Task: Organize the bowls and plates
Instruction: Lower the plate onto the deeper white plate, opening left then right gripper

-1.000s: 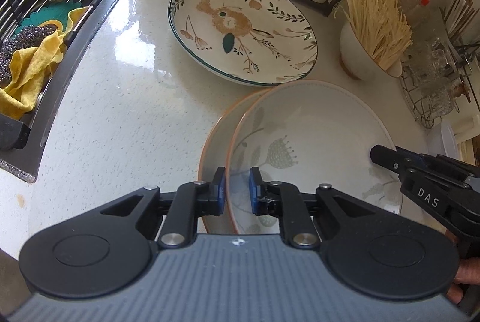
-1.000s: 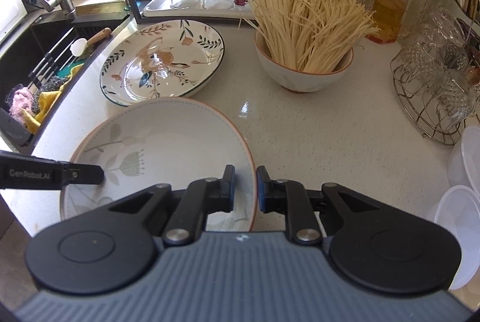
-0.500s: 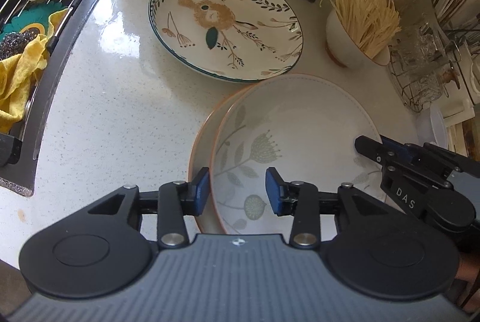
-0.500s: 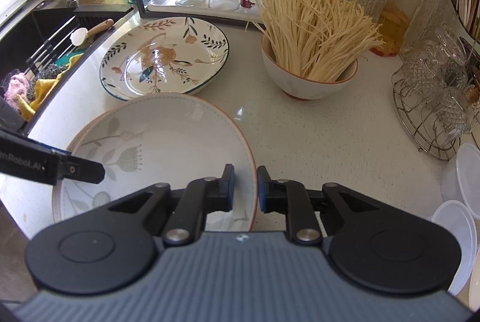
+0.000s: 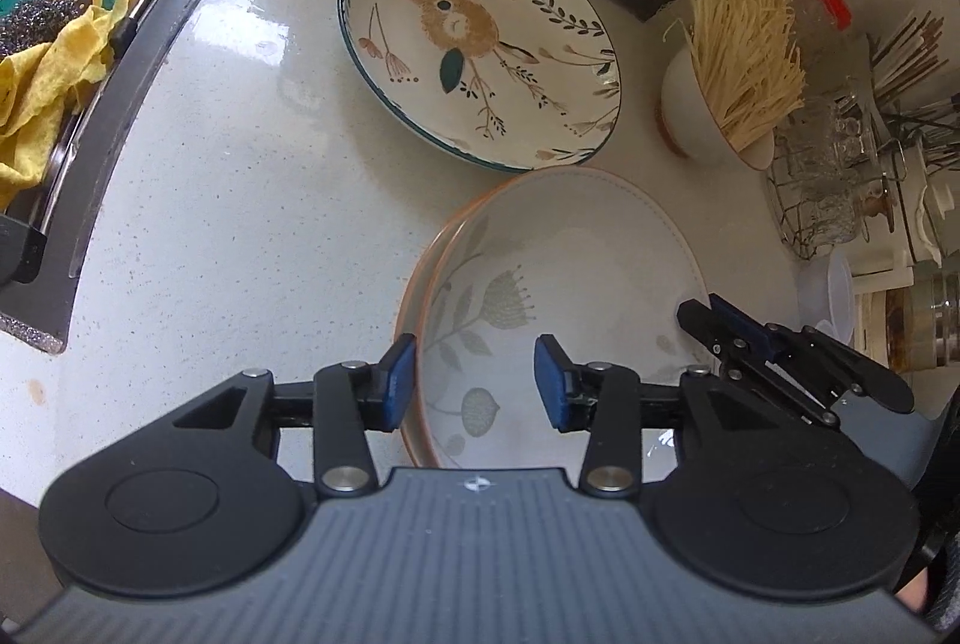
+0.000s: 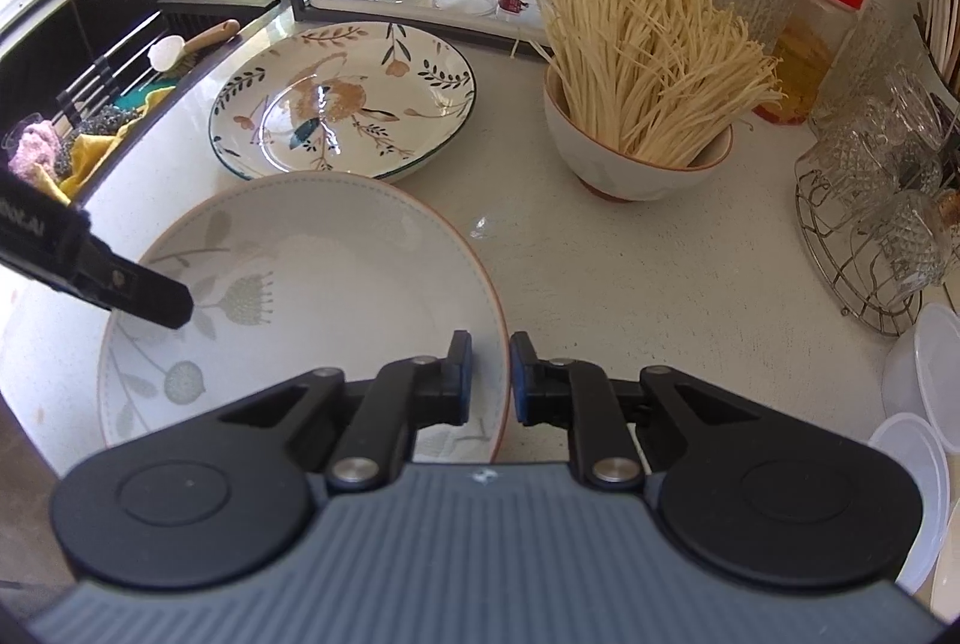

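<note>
Left wrist view: the left tongs (image 5: 474, 381) now stand spread wide, whereas a second ago they were pinched on the near rim of the pale plate (image 5: 558, 296). The rim sits between the blue pads without either pad pressing it, so this side has let go. A second rim shows just under the pale plate on its left side, so it appears to sit on another plate of the same kind; the stacking step looks done or nearly so. The right tongs (image 5: 714, 320) reach in from the right at the plate's far edge.

Beyond, the bird plate (image 5: 480, 62) lies flat on the tabletop (image 5: 240, 200), close to the pale plate's far rim. A bowl of noodles (image 5: 708, 116) stands to the right, and the sink (image 5: 72, 44) with a yellow cloth (image 5: 54, 74) lies to the left.

Right wrist view: the right tongs (image 6: 487, 374) are pressed together on the right rim of the pale plate (image 6: 312, 284), as they were before, so this side alone carries or steadies it. The left tongs (image 6: 162, 305) hang over the plate's left part.

The bird plate (image 6: 342, 98) almost touches the pale plate's far edge, so any push forward would likely knock it. The bowl of noodles (image 6: 636, 158) and the wire rack of glasses (image 6: 870, 200) crowd the right side, with plastic lids (image 6: 918, 434) near the right tongs.
</note>
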The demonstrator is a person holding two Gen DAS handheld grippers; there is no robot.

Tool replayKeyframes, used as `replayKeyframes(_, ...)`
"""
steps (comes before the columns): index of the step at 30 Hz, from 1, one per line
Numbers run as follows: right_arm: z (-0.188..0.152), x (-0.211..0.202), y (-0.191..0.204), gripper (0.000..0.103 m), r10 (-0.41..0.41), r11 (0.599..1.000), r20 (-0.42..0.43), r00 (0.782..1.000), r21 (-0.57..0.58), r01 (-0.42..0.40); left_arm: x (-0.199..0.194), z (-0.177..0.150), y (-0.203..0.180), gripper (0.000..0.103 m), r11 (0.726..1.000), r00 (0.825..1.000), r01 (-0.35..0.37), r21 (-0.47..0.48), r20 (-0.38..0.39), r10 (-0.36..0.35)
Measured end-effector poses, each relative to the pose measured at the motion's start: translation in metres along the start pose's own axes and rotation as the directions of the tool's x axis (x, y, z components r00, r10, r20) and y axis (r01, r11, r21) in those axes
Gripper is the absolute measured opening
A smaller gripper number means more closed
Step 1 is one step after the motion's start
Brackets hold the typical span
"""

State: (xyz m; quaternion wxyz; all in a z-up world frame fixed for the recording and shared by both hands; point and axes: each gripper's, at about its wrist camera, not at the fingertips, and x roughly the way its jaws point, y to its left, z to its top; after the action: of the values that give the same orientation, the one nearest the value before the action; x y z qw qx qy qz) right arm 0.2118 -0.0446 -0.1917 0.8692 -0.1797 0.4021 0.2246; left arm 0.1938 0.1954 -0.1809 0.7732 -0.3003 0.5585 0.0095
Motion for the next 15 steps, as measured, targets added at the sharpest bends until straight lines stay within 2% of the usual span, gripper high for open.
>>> replayKeyframes(9, 0.000, 0.002, 0.006, 0.011, 0.004, 1.000, 0.006, 1.000, -0.024, -0.003, -0.011, -0.001, 0.002, 0.049, 1.000, 1.000, -0.004, 0.009, -0.016, 0.004)
replayKeyframes(15, -0.001, 0.001, 0.007, 0.011, 0.004, 0.999, 0.013, 1.000, -0.032, -0.004, -0.024, -0.005, 0.005, 0.049, 1.000, 1.000, 0.005, 0.009, 0.018, -0.006)
